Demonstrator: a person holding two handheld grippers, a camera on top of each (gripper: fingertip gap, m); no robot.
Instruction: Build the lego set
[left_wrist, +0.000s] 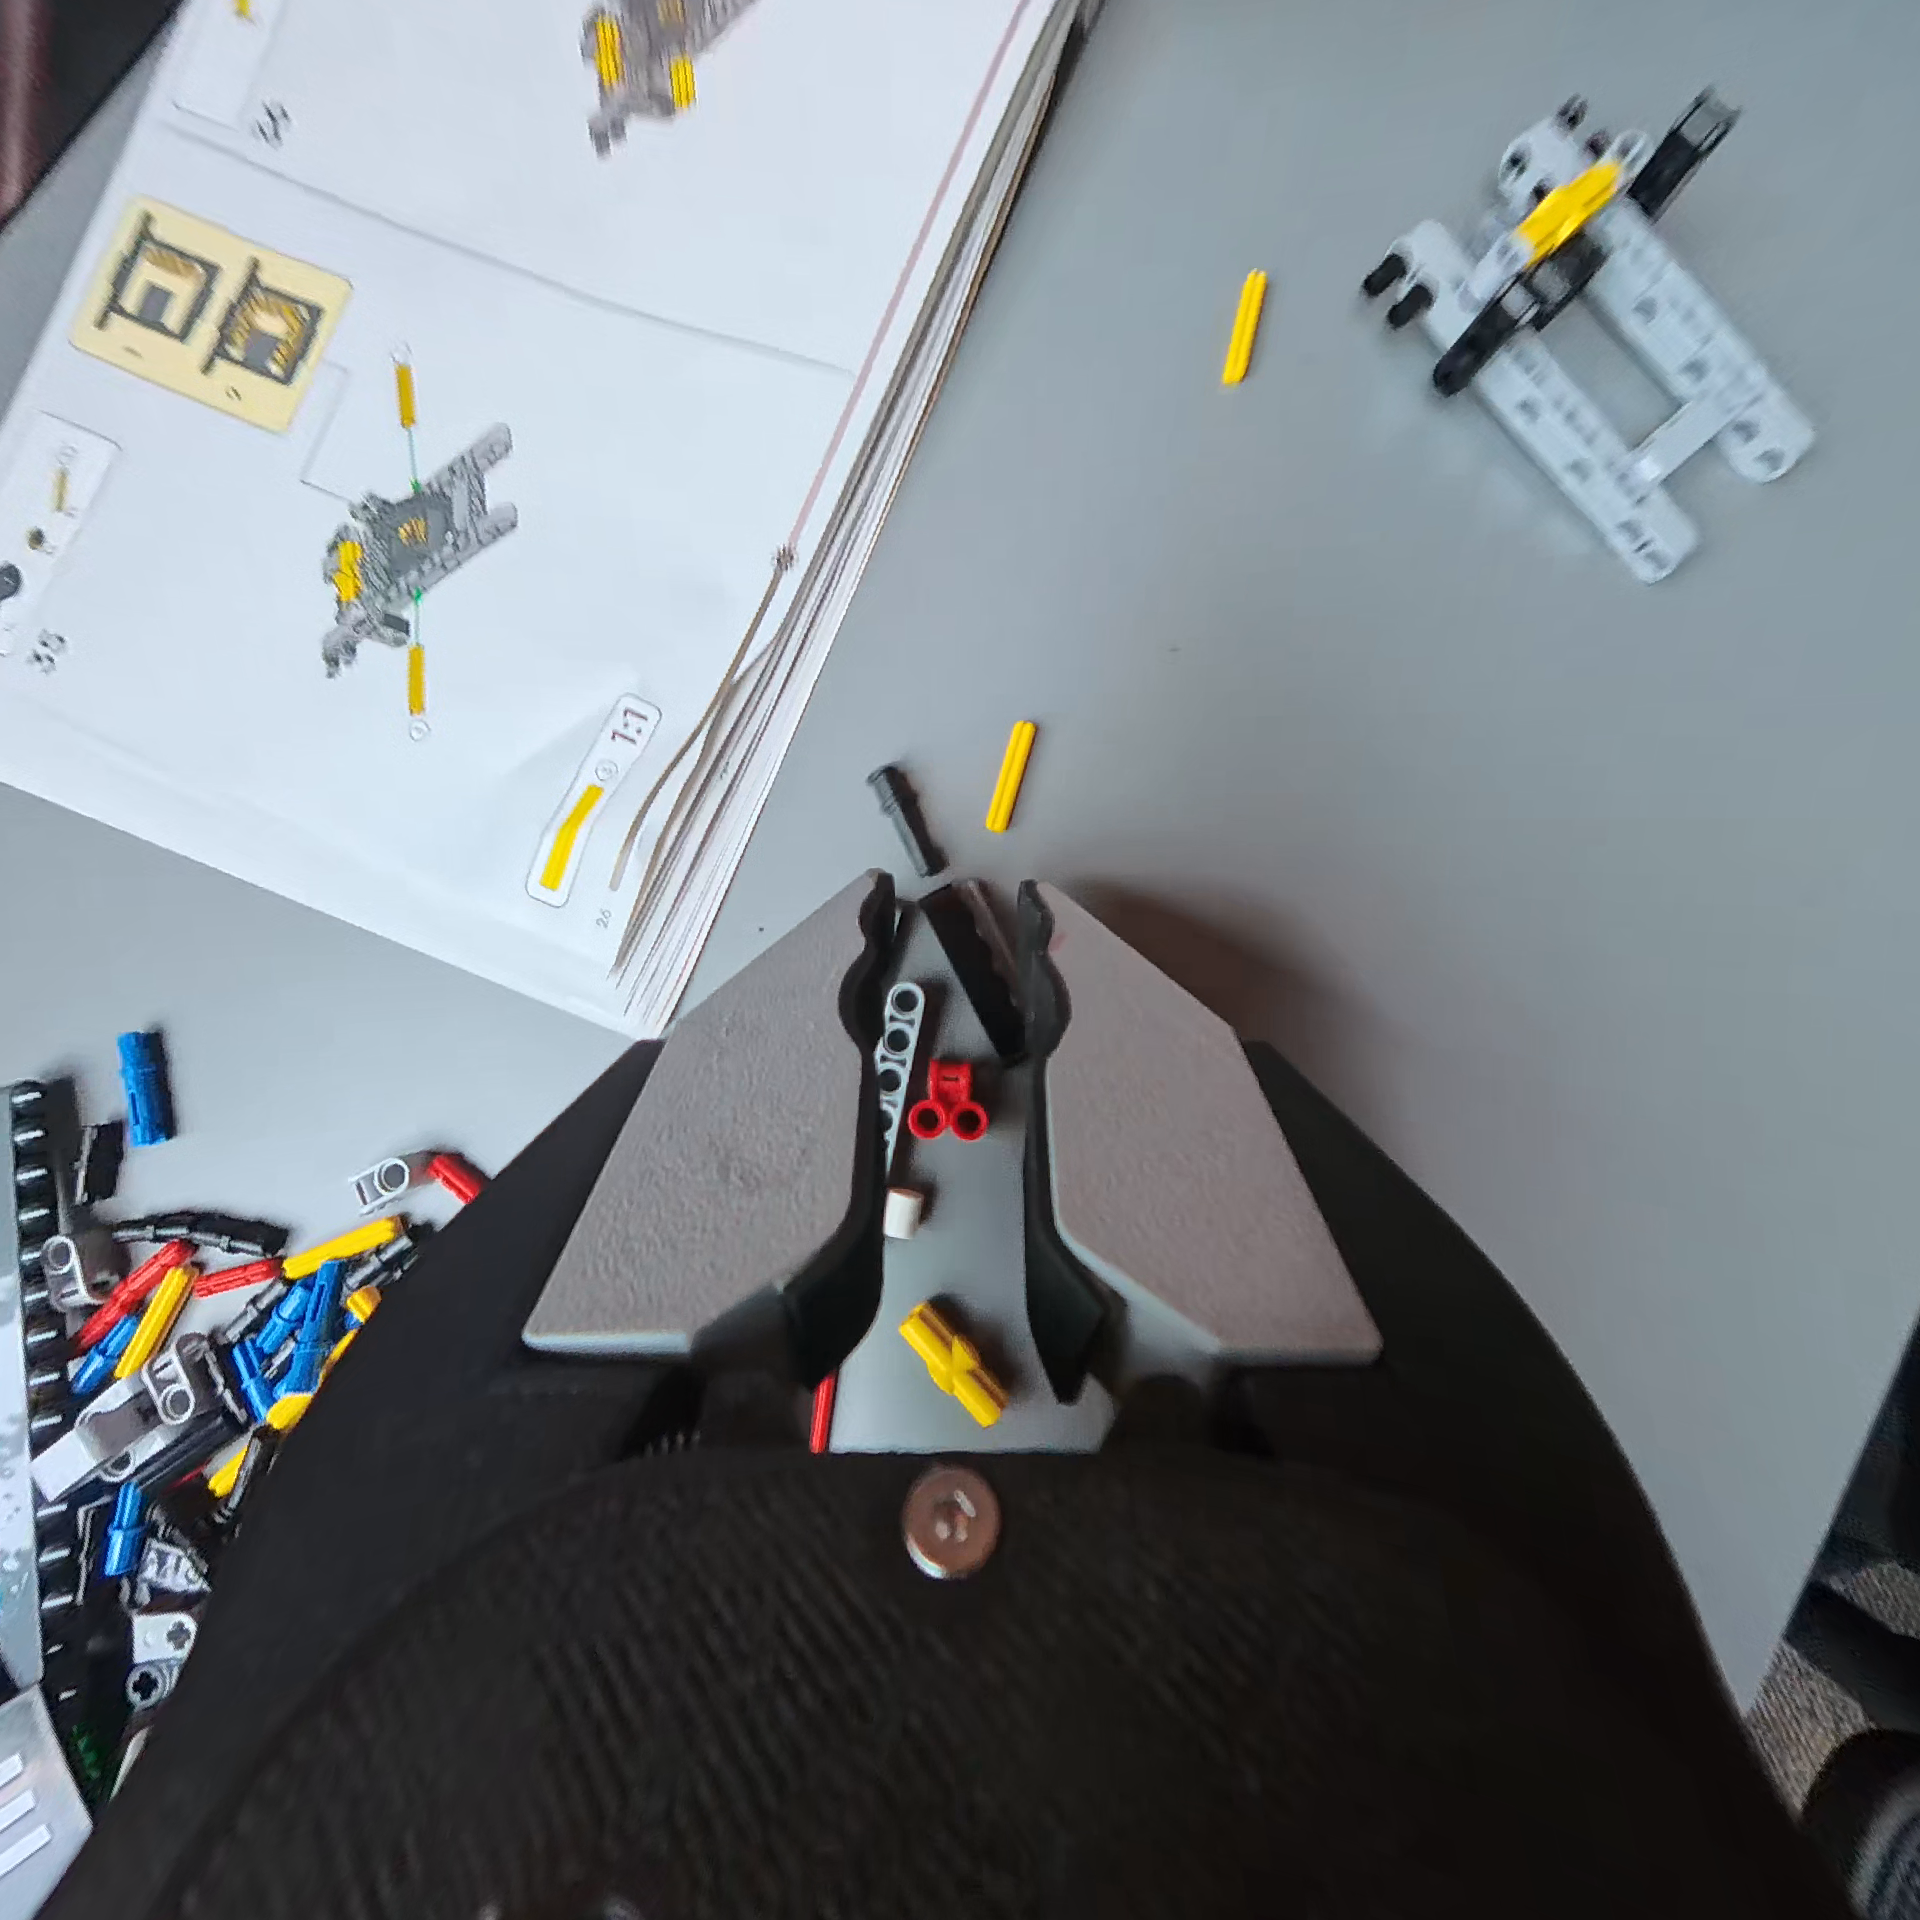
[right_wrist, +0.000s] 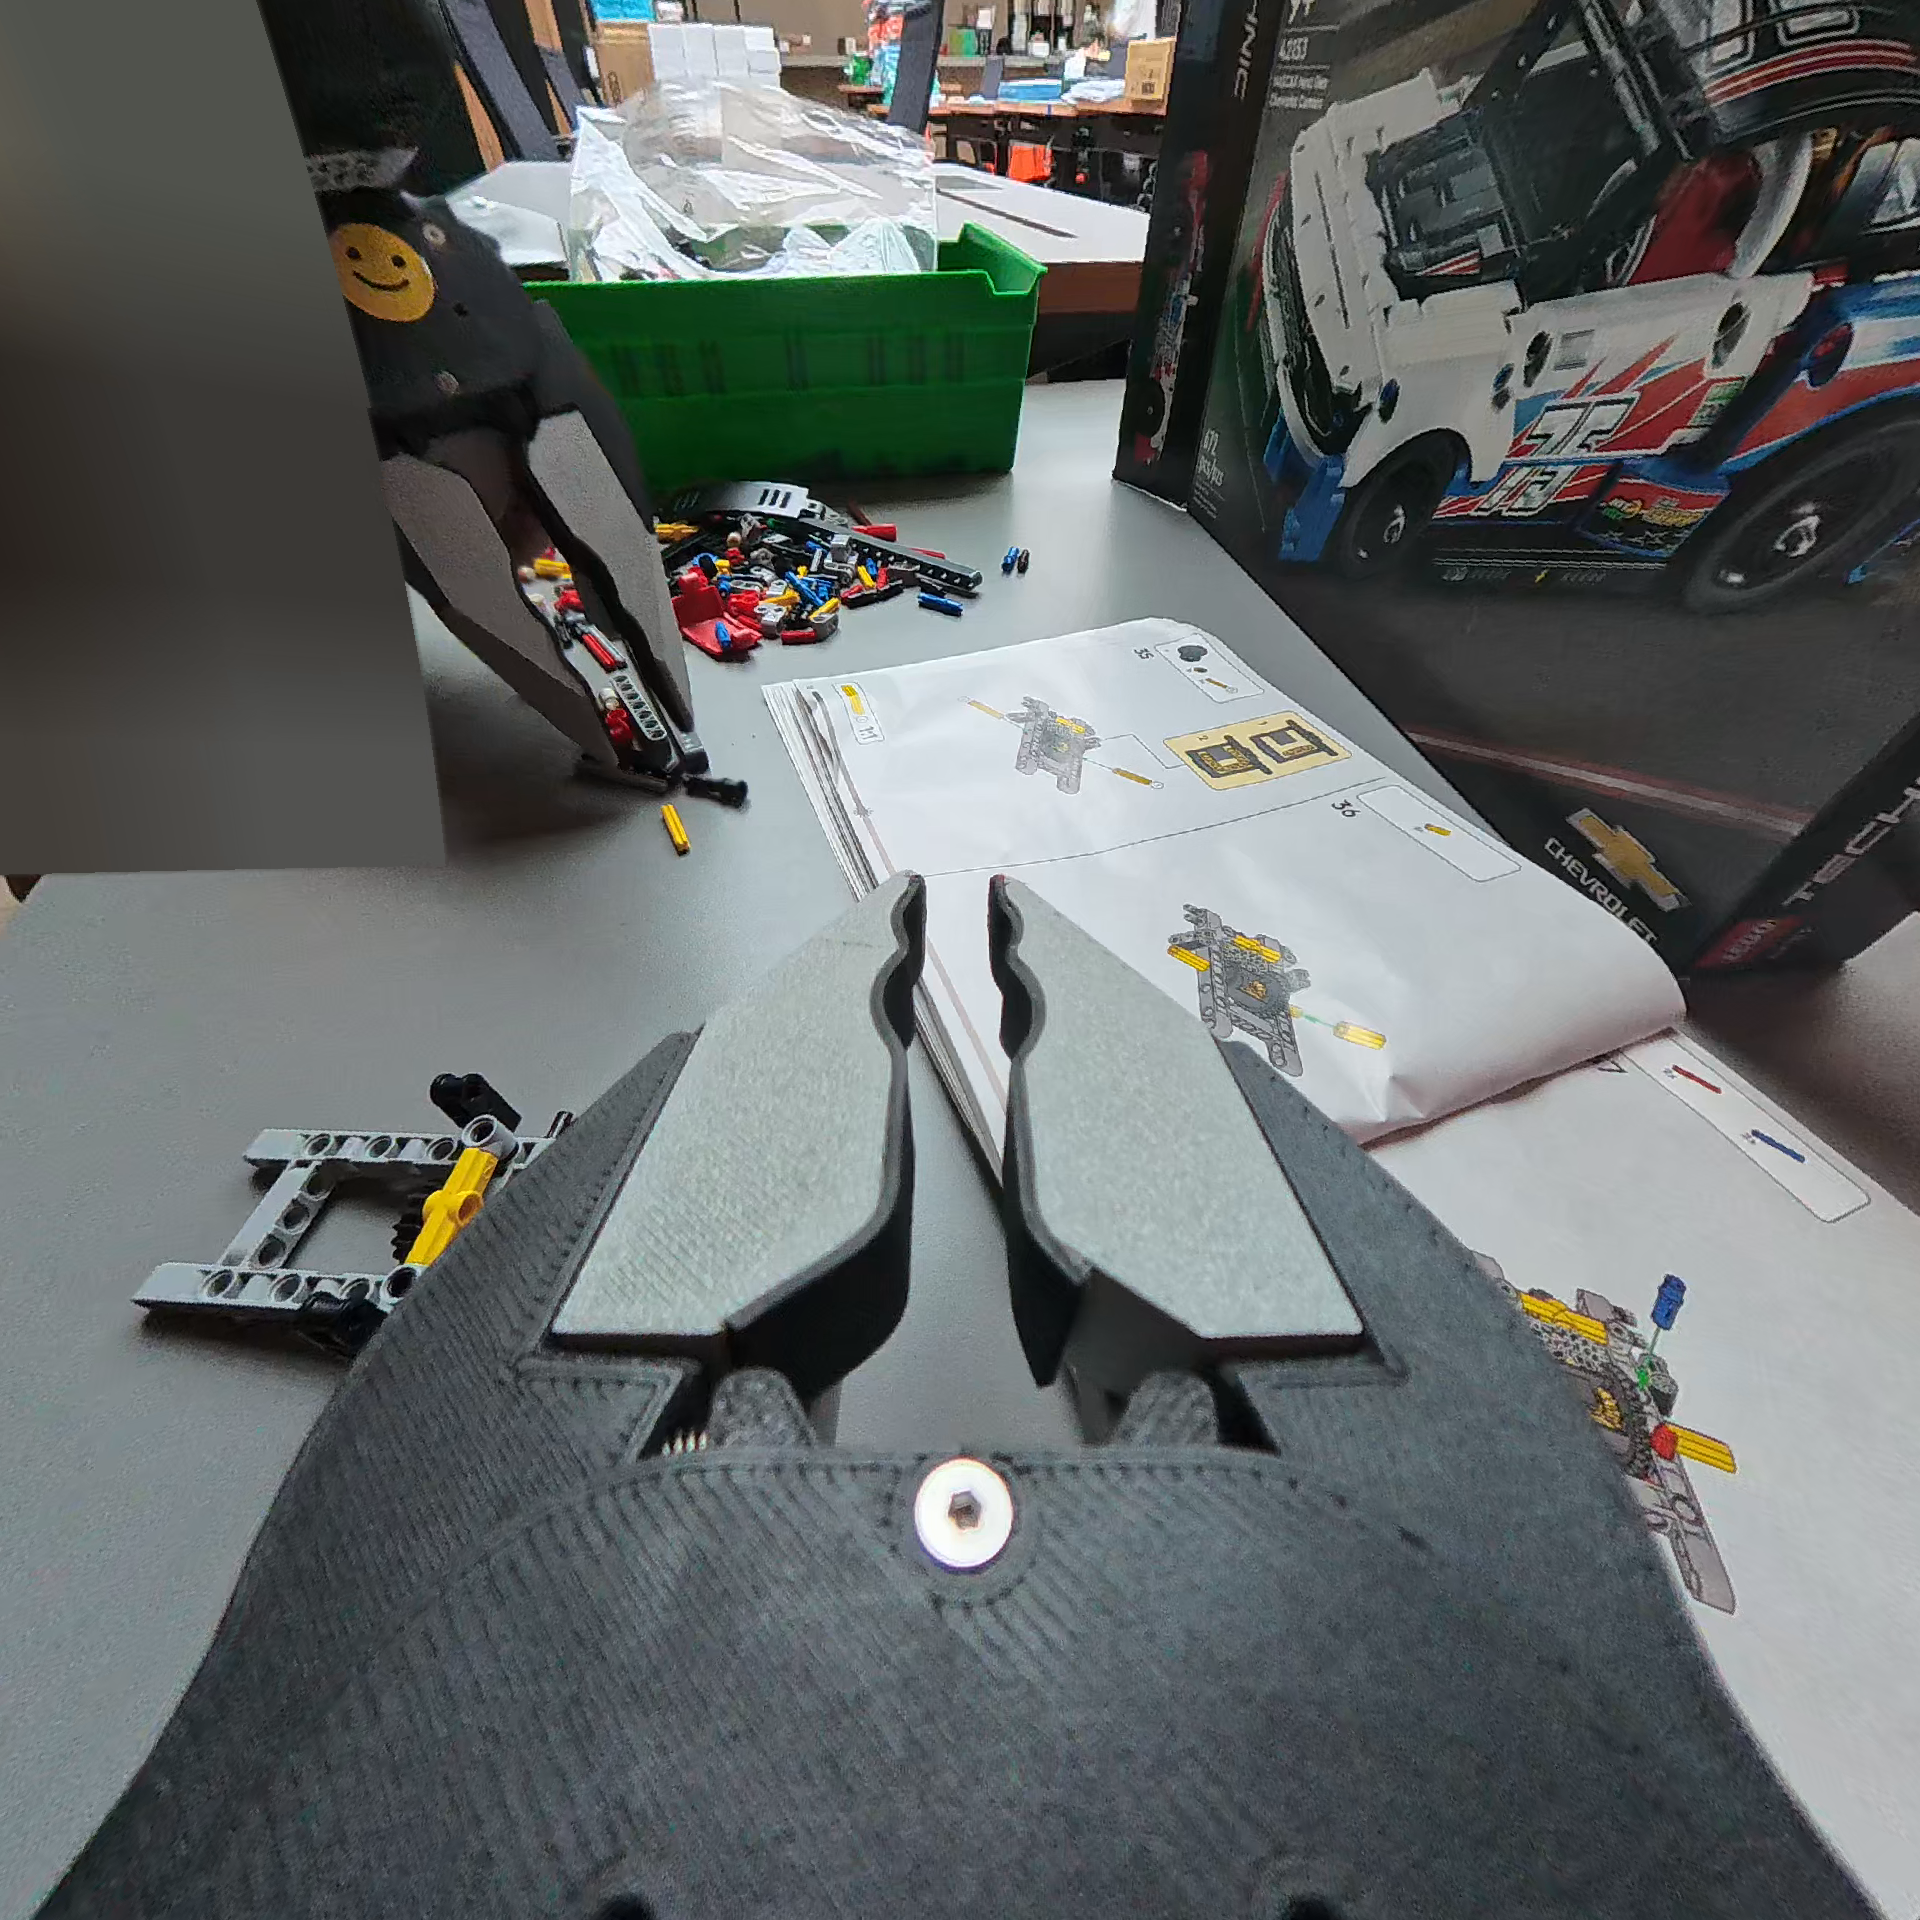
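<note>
The left gripper (left_wrist: 956, 899) is lowered to the bench (left_wrist: 1351, 727), fingers apart, a black pin (left_wrist: 906, 819) just ahead, probably to be picked. The right gripper (right_wrist: 956, 894) is held idle, fingers apart.

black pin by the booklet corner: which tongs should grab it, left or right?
Left, probably. The left tongs are open with tips at the table just short of the black pin. The right tongs hover over the booklet, farther from it.

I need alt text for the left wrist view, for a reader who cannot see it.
The left gripper, open, points down at a grey table near a black pin and a yellow axle. An open manual lies left, a grey frame far right.
</note>
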